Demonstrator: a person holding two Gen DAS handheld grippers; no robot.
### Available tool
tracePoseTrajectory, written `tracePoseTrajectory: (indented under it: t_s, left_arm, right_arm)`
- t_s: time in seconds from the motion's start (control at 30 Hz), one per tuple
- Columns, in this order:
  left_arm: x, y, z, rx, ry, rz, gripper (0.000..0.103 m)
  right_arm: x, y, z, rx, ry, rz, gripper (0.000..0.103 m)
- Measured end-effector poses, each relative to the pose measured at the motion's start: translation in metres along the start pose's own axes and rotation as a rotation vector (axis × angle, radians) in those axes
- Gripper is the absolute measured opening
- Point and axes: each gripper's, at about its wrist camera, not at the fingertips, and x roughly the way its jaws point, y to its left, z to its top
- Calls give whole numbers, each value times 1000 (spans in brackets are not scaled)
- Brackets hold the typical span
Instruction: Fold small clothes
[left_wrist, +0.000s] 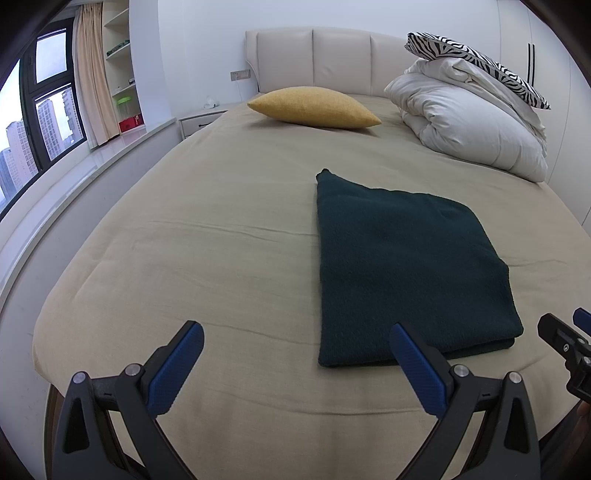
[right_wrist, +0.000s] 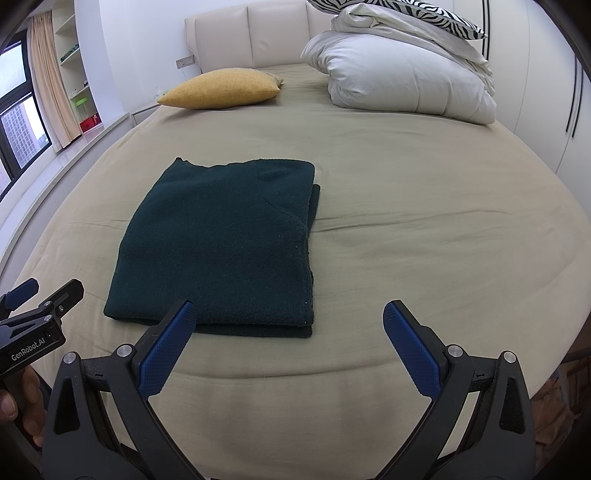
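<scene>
A dark green knitted garment (left_wrist: 406, 266) lies folded into a flat rectangle on the beige bed (left_wrist: 221, 258). It also shows in the right wrist view (right_wrist: 221, 243), left of centre. My left gripper (left_wrist: 295, 328) is open and empty above the near edge of the bed, with its right finger just before the garment's near left corner. My right gripper (right_wrist: 288, 310) is open and empty, with its left finger over the garment's near edge. The right gripper's tip shows at the right edge of the left wrist view (left_wrist: 569, 339). The left gripper shows at the left edge of the right wrist view (right_wrist: 37, 314).
A yellow cushion (left_wrist: 314, 107) lies near the padded headboard (left_wrist: 325, 59). A folded white duvet (left_wrist: 469, 122) with a zebra pillow (left_wrist: 480, 62) on top sits at the far right. A window (left_wrist: 40, 122), a sill and shelves are on the left. White wardrobe doors (right_wrist: 546, 92) stand on the right.
</scene>
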Motion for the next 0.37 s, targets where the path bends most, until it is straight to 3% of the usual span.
tracePoseTrajectory:
  t_s: [0.37]
  left_arm:
    - [0,-4,-8,14,-12,-6,103]
  right_arm:
    - [1,0,-2,7,5,8,103]
